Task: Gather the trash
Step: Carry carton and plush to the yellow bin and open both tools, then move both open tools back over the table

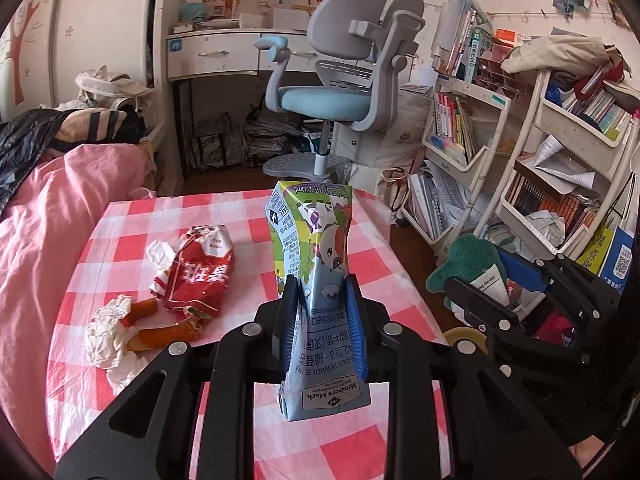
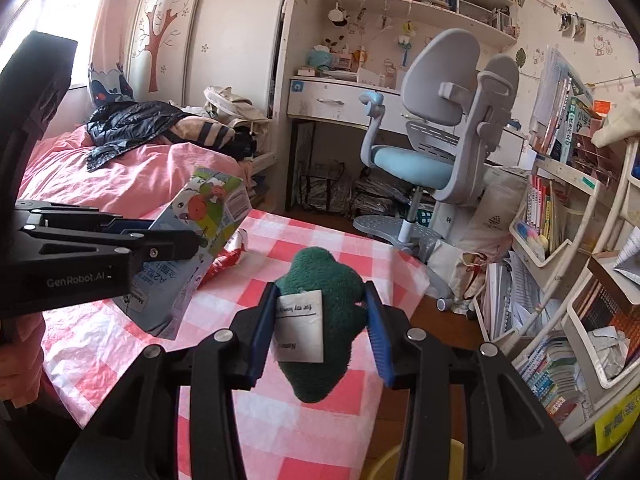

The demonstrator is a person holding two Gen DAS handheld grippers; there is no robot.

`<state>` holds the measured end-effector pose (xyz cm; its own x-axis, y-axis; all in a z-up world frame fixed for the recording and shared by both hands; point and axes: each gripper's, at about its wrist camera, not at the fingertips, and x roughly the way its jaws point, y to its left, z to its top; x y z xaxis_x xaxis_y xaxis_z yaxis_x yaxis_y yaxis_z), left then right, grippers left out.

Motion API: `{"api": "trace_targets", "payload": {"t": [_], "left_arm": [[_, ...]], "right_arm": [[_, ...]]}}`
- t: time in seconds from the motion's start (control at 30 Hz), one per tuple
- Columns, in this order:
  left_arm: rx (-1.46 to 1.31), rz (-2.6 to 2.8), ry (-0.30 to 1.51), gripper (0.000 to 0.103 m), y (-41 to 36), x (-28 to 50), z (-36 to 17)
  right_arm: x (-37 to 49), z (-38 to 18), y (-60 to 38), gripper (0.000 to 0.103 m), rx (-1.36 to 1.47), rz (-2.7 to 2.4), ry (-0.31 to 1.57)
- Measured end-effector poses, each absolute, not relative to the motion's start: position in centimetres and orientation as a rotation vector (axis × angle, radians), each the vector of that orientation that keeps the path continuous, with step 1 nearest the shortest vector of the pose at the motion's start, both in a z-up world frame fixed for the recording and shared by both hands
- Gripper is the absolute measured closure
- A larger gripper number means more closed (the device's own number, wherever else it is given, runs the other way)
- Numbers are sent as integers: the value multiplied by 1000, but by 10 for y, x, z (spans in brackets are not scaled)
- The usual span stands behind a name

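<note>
Pink-and-white checked cloth covers the desk (image 1: 132,216), with a pink bed (image 1: 36,216) along its left side and a grey-blue chair (image 1: 340,80) beyond the far edge. Book shelves (image 1: 560,152) stand at the right.

Left claw (image 1: 320,296) is clamped on a squashed milk carton (image 1: 312,240), pads pressing both sides, carton held upright above the near-middle of the desk. Right wrist view shows the same carton (image 2: 200,216) tilted, at the left of the frame.

Right claw (image 2: 320,320) has a green plush toy (image 2: 324,320) with a white paper tag (image 2: 300,332) between its fingers. The left pad touches the plush; there's a small gap at the right pad, so I can't tell if it's truly gripped.

Left side of the desk still carries trash: a red snack wrapper (image 1: 200,272), crumpled white tissue (image 1: 108,332) nearer, and orange peel pieces (image 1: 168,332) touching the tissue.
</note>
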<state>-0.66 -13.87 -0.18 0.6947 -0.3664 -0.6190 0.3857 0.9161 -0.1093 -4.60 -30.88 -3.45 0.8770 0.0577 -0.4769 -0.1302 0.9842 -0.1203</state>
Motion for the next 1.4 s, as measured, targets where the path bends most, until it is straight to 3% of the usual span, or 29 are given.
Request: {"api": "trace_targets", "payload": {"t": [0.53, 0.7, 0.73, 0.83, 0.97, 1.17, 1.4], "left_arm": [[33, -597, 779, 80, -281, -11, -44], [26, -688, 872, 80, -335, -12, -78], [21, -713, 904, 78, -345, -13, -87], [23, -730, 971, 53, -364, -18, -105], [75, -720, 918, 38, -365, -30, -97], [94, -600, 821, 25, -328, -29, -69], [90, -444, 735, 18, -262, -24, -42]], "right_arm": [[-65, -76, -423, 58, -59, -88, 783], [-75, -97, -456, 46, -41, -148, 877], [-78, -98, -465, 45, -29, -174, 877], [-87, -90, -493, 40, 100, -238, 831], [-96, -79, -510, 37, 227, -260, 746], [-91, -62, -486, 28, 191, -180, 641], [-74, -47, -428, 23, 50, -62, 557]]}}
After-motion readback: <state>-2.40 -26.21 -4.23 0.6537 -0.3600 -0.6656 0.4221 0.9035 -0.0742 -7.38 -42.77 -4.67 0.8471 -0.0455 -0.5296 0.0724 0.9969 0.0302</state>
